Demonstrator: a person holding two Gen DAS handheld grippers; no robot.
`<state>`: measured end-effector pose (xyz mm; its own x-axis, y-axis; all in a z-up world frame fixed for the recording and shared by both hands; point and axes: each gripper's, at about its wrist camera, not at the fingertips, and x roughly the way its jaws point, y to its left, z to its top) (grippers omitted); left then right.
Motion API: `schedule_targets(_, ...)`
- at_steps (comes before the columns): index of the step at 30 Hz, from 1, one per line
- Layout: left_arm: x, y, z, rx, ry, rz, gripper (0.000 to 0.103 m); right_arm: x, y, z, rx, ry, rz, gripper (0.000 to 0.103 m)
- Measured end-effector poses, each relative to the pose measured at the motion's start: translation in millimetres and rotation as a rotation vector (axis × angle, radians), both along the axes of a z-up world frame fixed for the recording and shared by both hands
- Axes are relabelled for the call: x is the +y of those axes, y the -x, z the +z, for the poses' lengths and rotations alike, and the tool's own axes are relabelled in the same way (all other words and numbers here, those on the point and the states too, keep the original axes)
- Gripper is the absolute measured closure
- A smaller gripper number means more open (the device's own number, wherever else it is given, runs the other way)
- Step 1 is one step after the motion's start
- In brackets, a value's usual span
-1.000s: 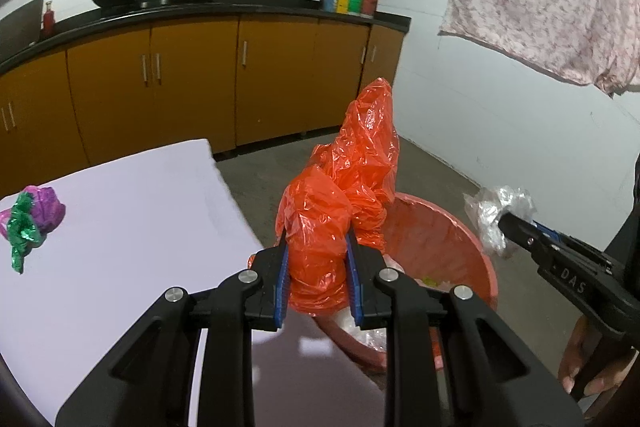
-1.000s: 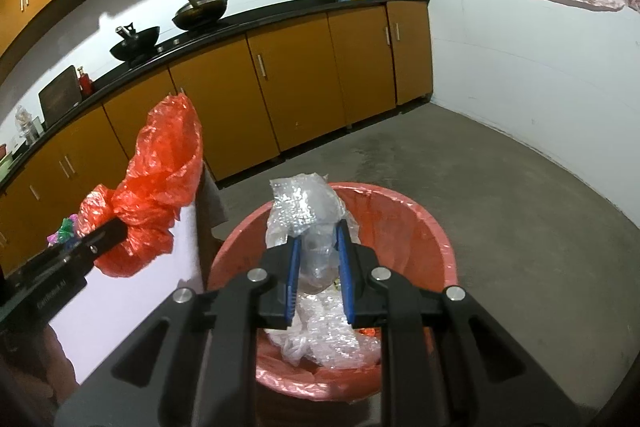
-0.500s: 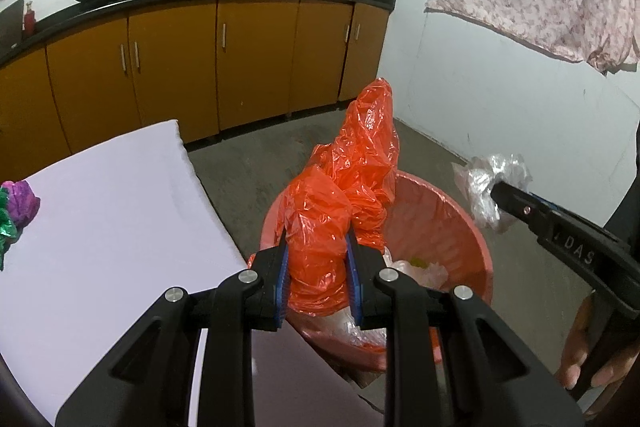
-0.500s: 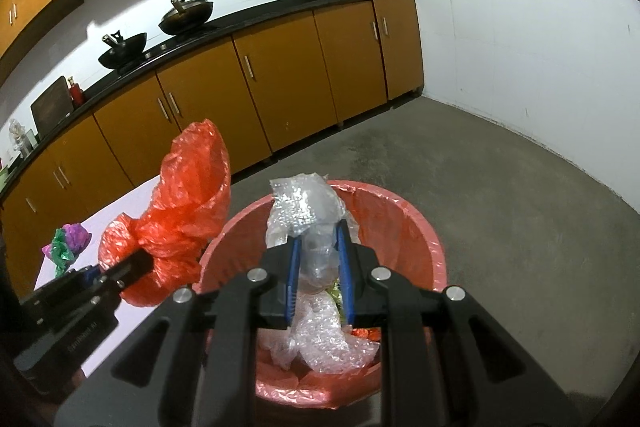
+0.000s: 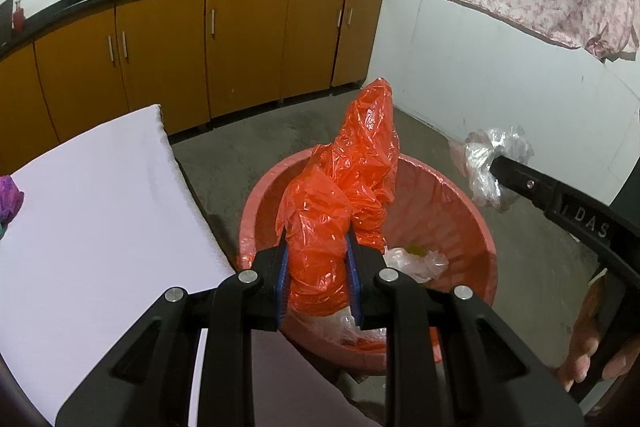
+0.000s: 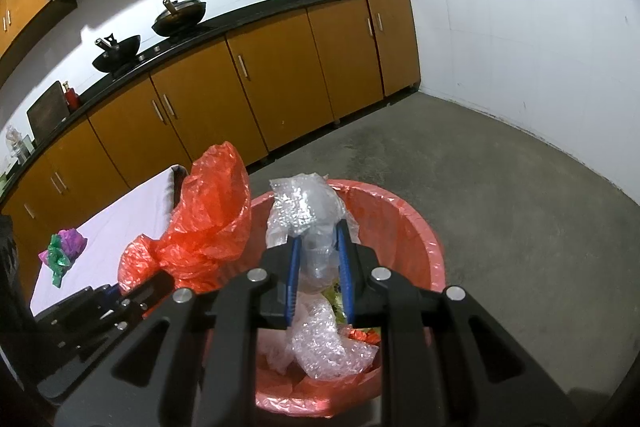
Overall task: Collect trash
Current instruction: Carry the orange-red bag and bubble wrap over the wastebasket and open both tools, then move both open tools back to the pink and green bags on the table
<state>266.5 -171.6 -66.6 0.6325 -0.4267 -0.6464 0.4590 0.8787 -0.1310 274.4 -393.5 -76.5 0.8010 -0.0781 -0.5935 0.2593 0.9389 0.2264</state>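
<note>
Half the purple wrapper (image 5: 9, 198) cropped.

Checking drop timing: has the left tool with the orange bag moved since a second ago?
Yes. The left tool carried the orange bag off the white table to above the red bin.

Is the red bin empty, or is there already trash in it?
Not empty. The red bin already holds crumpled clear plastic, seen from the left wrist.

A crumpled orange plastic bag (image 5: 340, 203) stands upright above a lined red bin (image 5: 472, 223) half full of wrappers, while clear bubble wrap (image 6: 308, 223) hangs over it; a purple-green wrapper (image 6: 64, 247) lies on the worktop (image 5: 100, 207).
</note>
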Motion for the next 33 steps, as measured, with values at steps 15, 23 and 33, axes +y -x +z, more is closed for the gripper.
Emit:
schedule_targets(15,-2,-8,-11,0.044,-0.001,0.001,0.062,-8,-1,-3,-0.023,-0.036,-0.017,0.063)
schedule_targets(23,17,-10,-14,0.049,0.009,0.041,0.055,-8,-1,-3,-0.016,-0.048,-0.03,0.062)
schedule_targets(33,68,-7,-11,0.015,0.008,0.156,0.044,16,-10,2,-0.015,-0.032,0.023,0.062)
